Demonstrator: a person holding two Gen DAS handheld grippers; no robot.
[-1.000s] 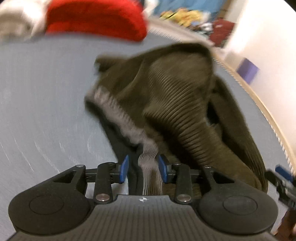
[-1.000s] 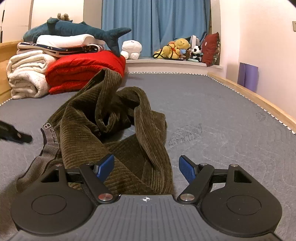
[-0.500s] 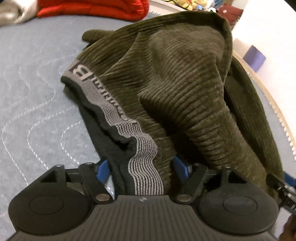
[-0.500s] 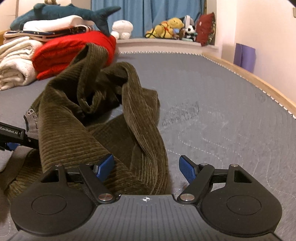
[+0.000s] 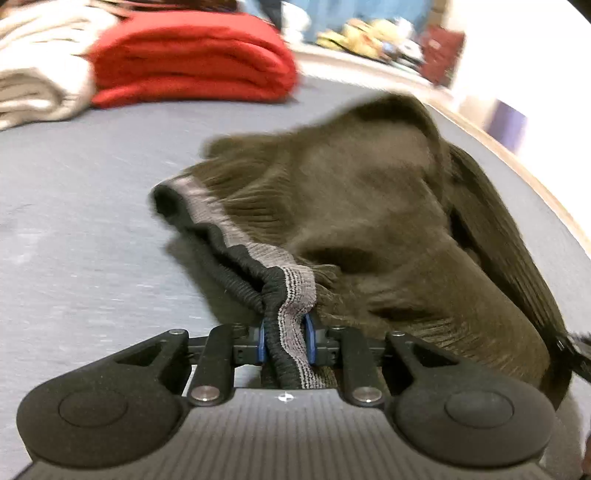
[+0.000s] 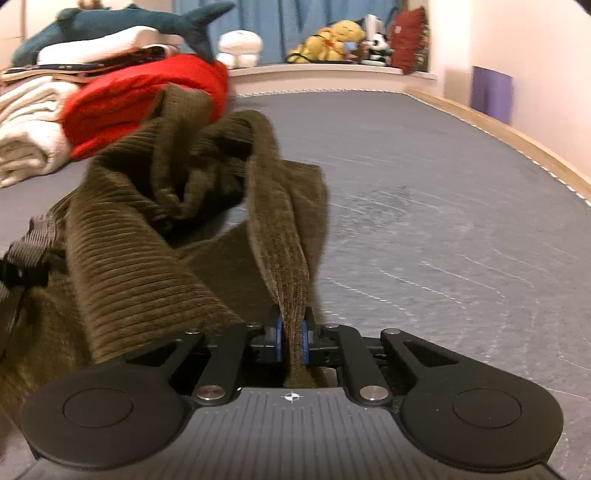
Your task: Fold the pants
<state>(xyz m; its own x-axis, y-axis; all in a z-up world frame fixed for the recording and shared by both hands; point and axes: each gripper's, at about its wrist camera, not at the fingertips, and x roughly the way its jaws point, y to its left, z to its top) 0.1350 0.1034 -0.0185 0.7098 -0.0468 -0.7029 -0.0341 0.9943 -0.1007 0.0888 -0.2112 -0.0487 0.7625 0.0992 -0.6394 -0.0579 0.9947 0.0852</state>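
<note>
Between the left claw (image 5: 284, 338) pads sits the pants (image 5: 369, 229) waistband (image 5: 295, 291) — jaws just closed, clamped tight; the right claw (image 6: 292, 341) has snapped onto a leg fold — pants heaped ahead on the bed (image 6: 443, 221).

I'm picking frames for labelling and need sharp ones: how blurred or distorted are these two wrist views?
Left wrist view: motion blur smears the olive corduroy pants and red blanket, though the left gripper clamped on the grey waistband stays sharp. Right wrist view: clearer near the right gripper, softer toward the plush shark. Both show fisheye bending and warm indoor light.
</note>
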